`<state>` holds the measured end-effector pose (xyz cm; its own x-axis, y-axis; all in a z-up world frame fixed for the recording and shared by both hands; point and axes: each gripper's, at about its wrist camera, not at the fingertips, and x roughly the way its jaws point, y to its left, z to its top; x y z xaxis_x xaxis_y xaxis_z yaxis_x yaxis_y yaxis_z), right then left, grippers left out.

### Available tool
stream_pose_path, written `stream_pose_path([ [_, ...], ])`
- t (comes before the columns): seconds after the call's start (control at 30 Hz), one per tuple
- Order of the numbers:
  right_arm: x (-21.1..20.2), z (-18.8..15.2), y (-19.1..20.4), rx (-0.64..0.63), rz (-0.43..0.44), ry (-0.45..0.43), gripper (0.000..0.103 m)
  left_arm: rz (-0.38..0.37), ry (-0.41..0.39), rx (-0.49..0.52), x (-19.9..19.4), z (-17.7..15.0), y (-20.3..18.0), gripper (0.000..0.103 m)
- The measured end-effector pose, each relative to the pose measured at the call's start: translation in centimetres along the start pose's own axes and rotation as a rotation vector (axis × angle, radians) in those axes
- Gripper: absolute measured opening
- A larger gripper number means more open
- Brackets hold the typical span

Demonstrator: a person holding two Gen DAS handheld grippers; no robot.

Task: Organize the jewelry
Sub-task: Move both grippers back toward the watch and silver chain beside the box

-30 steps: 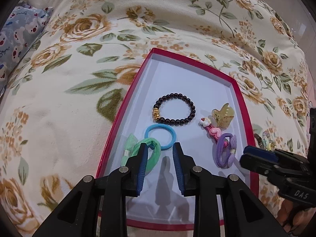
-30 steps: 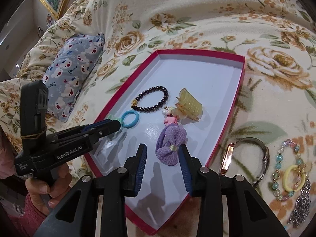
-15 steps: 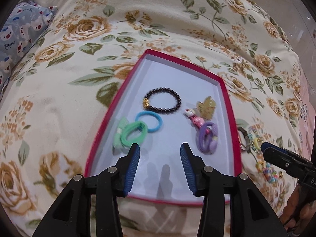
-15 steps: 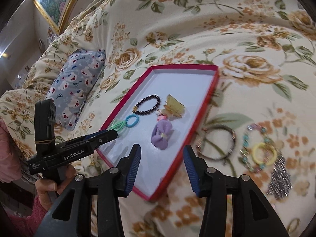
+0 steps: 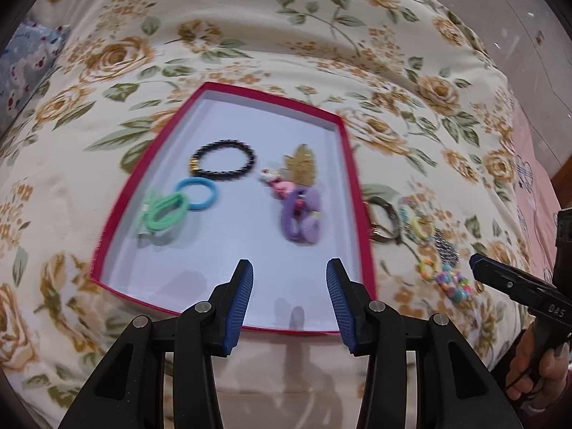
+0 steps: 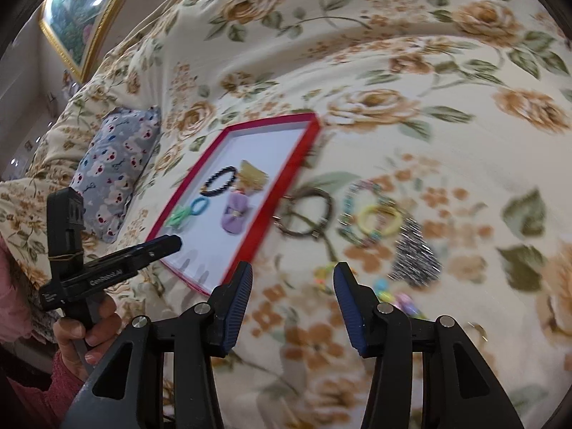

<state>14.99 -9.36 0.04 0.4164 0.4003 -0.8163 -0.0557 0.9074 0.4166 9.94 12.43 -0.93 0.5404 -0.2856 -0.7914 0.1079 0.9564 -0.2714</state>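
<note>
A red-rimmed tray [image 5: 352, 178] lies on the flowered bedspread. It holds a black bead bracelet [image 5: 221, 143], a blue hair tie [image 5: 196, 207], a green hair tie [image 5: 153, 220], a purple bow tie [image 5: 302, 220], a yellow claw clip [image 5: 304, 166] and a pink charm [image 5: 277, 182]. My left gripper [image 5: 289, 264] hovers open over the tray's near end with nothing between its fingers. My right gripper [image 6: 294, 267] is over the bedspread right of the tray [image 6: 271, 122]; its jaws are opening and hold nothing. Ahead of it lie a dark bangle [image 6: 304, 234], a yellow tie [image 6: 363, 218] and a silver tassel [image 6: 414, 257].
A bear-print pillow [image 6: 114, 164] lies left of the tray, and a gold-framed picture [image 6: 85, 10] hangs beyond. Colourful beads [image 5: 450, 282] lie on the bedspread near the right gripper [image 5: 477, 262]. A hand in a pink sleeve [image 6: 85, 332] holds the left gripper [image 6: 177, 241].
Both grippers have drawn back from the tray and their jaws have widened. The purple bow, between the right fingers a second ago, lies in the tray. The right view has swung towards the loose jewelry.
</note>
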Motion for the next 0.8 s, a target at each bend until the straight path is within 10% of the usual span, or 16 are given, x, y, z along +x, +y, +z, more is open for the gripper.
stream_pose_path([
  [0.8, -4.0, -2.3, -6.6, 0.134, -0.089, -0.071, 0.05, -0.097, 0.082, 0.193, 3.4, 0.3, -6.8, 0.04],
])
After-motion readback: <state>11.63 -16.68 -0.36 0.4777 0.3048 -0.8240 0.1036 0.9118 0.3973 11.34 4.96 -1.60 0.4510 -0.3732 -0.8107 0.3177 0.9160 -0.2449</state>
